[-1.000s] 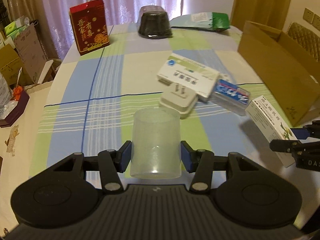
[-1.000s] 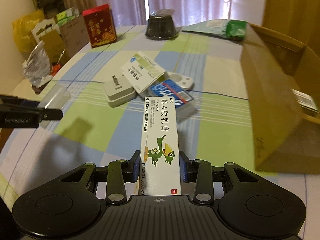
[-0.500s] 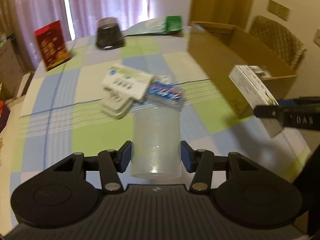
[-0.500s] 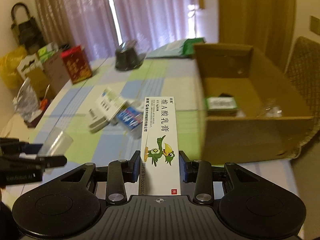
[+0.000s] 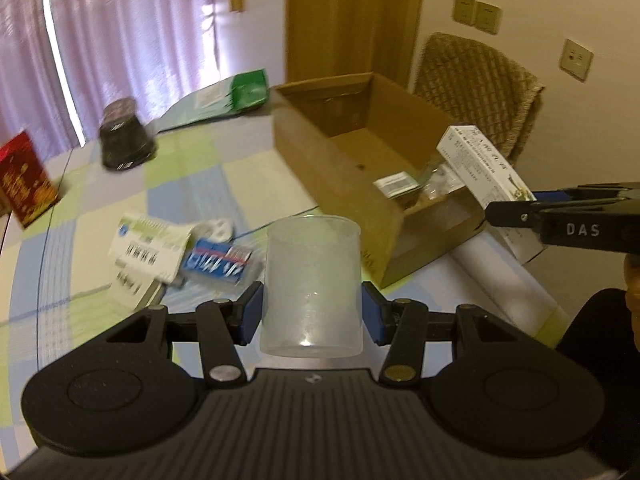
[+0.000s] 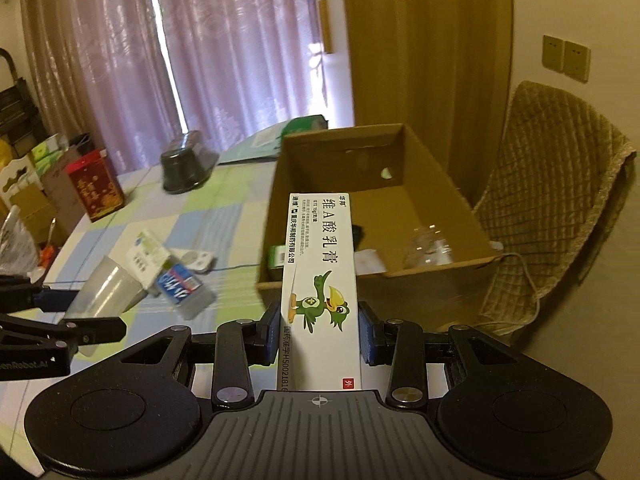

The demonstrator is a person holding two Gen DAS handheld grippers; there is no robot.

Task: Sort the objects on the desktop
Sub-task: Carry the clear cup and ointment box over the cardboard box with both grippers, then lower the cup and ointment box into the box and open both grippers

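2 tools: 1 cup [image 5: 311,280], 1 ointment box [image 6: 320,280].

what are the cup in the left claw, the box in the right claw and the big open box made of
Cup: likely frosted translucent plastic; the tablecloth shows dimly through its wall.
Ointment box: thin printed paperboard, smooth white face with sharp folded edges.
Open carton: brown matte cardboard, apparently corrugated, with raw folded flaps.
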